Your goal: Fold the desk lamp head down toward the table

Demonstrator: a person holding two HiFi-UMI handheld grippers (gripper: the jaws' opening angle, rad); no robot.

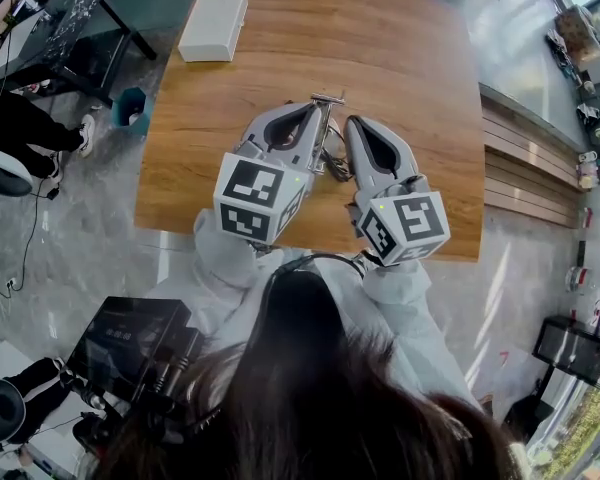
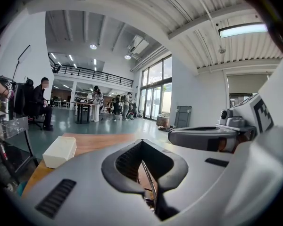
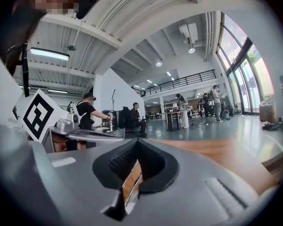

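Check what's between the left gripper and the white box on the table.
Nothing. In the head view, only bare wooden tabletop runs from the left gripper to the white box.

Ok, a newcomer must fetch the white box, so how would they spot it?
Find the big wooden table, then its far left corner in the head view. The white box lies there alone, a plain flat block, unlike the thin metal desk lamp near the table's middle.
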